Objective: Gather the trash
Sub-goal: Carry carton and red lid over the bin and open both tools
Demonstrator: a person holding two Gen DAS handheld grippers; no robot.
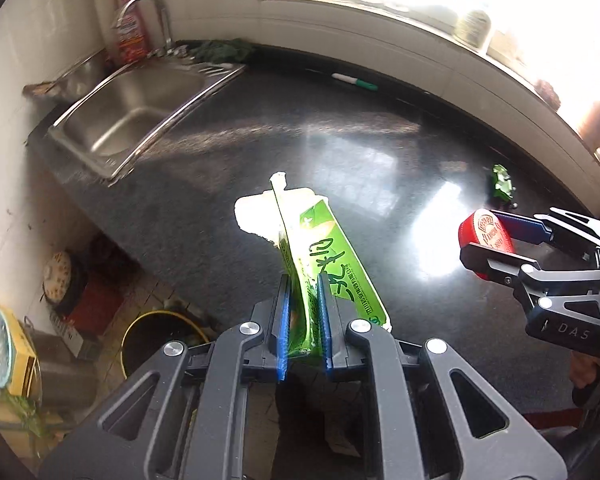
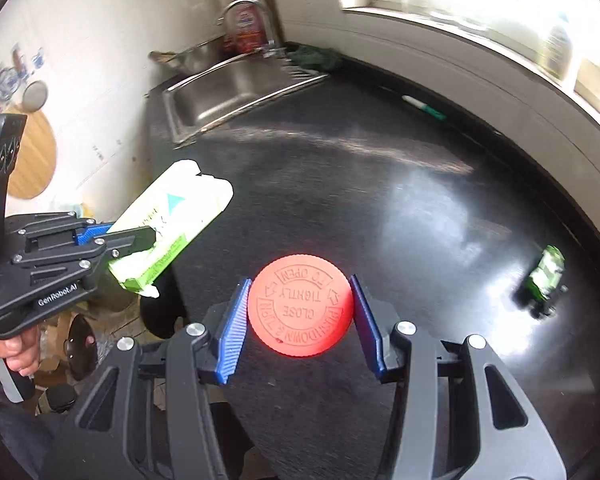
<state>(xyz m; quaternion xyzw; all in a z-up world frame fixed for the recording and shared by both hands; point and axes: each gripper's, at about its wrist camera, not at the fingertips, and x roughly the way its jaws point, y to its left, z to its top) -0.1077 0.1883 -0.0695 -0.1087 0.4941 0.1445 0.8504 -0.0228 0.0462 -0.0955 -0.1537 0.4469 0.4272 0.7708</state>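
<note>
Carry step: left gripper (image 1: pixel 303 316) clamps flattened green-white paper carton (image 1: pixel 324 252), right gripper (image 2: pixel 300 312) grips round red plastic cap (image 2: pixel 300 306); next, prob. move both to bin.

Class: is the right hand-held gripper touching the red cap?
Touching. The right wrist view shows the right hand-held gripper with both blue pads pressed against the red cap rim.
</note>
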